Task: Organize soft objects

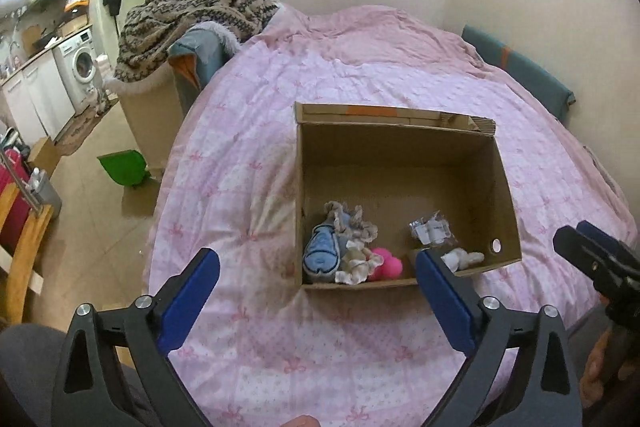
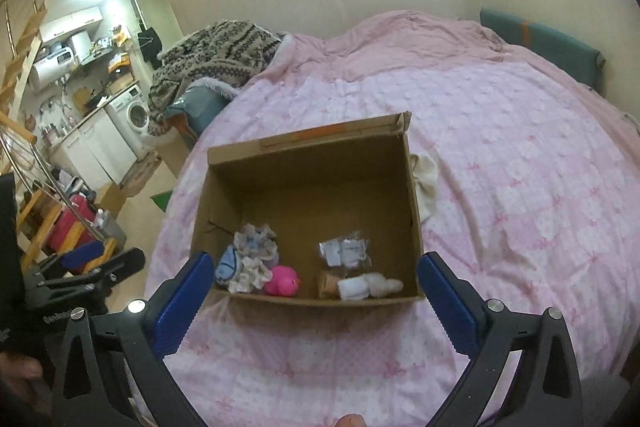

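- a bed under a pink bow-print quilt fills a small room; a washing machine stands far left.
- an open brown cardboard box sits on the quilt, holding a blue-and-cream frilly doll, a round pink plush toy, a clear plastic packet and a white rolled cloth.
- a cream cloth lies just beside the box.
- the left gripper and the right gripper, blue-padded, have jaws spread wide, gripping nothing.

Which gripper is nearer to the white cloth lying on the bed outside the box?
Right. The white cloth lies against the cardboard box's right outer wall, on the right gripper's side. The left gripper is over the box's left part, farther off. Both are open and empty.
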